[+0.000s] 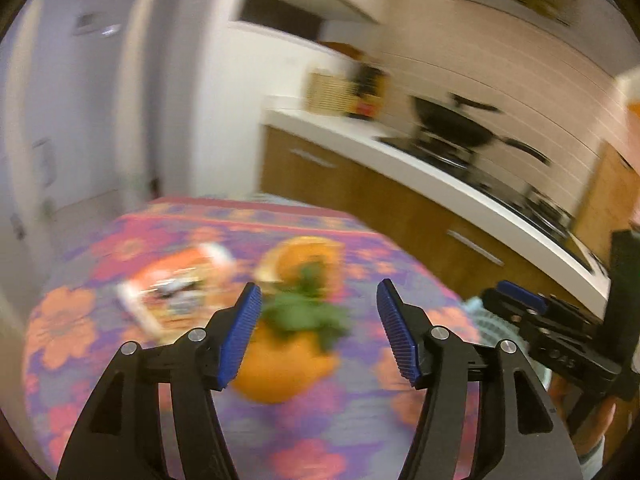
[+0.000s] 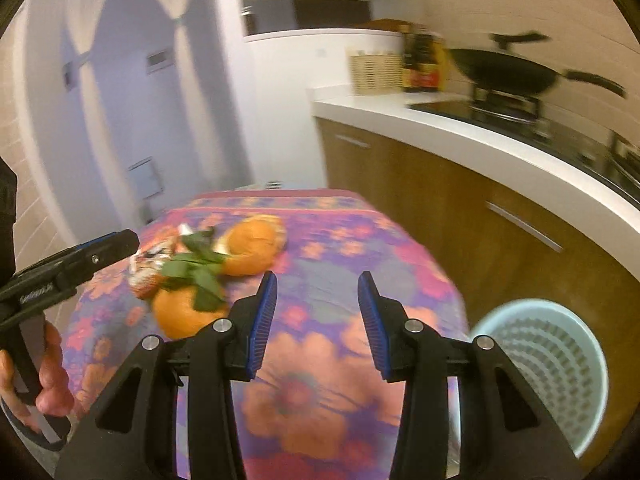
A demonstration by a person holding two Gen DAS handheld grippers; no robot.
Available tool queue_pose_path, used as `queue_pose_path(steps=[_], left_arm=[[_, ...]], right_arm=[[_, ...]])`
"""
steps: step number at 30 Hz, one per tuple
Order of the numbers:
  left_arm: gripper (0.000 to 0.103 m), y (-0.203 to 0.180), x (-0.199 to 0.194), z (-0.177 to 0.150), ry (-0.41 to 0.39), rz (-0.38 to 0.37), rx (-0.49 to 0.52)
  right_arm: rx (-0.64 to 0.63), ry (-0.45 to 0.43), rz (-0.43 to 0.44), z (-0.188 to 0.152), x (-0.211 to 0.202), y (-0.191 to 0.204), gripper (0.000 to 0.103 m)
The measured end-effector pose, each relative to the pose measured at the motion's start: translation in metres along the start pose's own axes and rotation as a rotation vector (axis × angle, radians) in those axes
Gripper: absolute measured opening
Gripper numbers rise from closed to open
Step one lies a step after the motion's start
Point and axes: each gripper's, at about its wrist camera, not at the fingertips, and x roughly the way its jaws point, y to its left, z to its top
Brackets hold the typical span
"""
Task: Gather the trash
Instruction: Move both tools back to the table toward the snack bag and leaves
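Trash lies on a floral tablecloth (image 2: 320, 360): two pieces of orange peel (image 2: 256, 248) (image 2: 180, 312), green leaves (image 2: 196, 268) and a crumpled orange snack wrapper (image 2: 152, 264). In the left wrist view the near peel (image 1: 280, 364), the leaves (image 1: 308, 312), the far peel (image 1: 308, 260) and the wrapper (image 1: 176, 288) sit just ahead of my left gripper (image 1: 318, 332), which is open and empty above them. My right gripper (image 2: 316, 320) is open and empty over the cloth, to the right of the trash. The left gripper (image 2: 100, 256) shows at the left of the right wrist view.
A pale blue slotted bin (image 2: 540, 372) stands on the floor right of the table. A wooden cabinet with white counter (image 2: 460, 128) runs along the right, with a black wok (image 2: 508, 68) on a stove, bottles (image 2: 424, 64) and a wicker basket (image 2: 372, 68).
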Motion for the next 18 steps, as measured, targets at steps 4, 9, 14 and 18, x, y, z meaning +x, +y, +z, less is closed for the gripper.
queue_pose_path(steps=[4, 9, 14, 18], left_arm=[[0.058, 0.049, 0.001, 0.000, 0.026, 0.058, -0.099], [0.058, 0.078, 0.008, -0.009, 0.070, 0.042, -0.174], [0.057, 0.090, 0.027, -0.020, 0.104, -0.004, -0.244], [0.056, 0.094, 0.040, -0.027, 0.127, -0.017, -0.275]], right_arm=[[-0.023, 0.029, 0.080, 0.007, 0.031, 0.032, 0.041], [-0.047, 0.028, 0.141, 0.010, 0.061, 0.062, 0.052], [-0.087, 0.040, 0.151, 0.006, 0.092, 0.084, 0.052], [-0.089, 0.050, 0.166, 0.001, 0.105, 0.092, 0.058]])
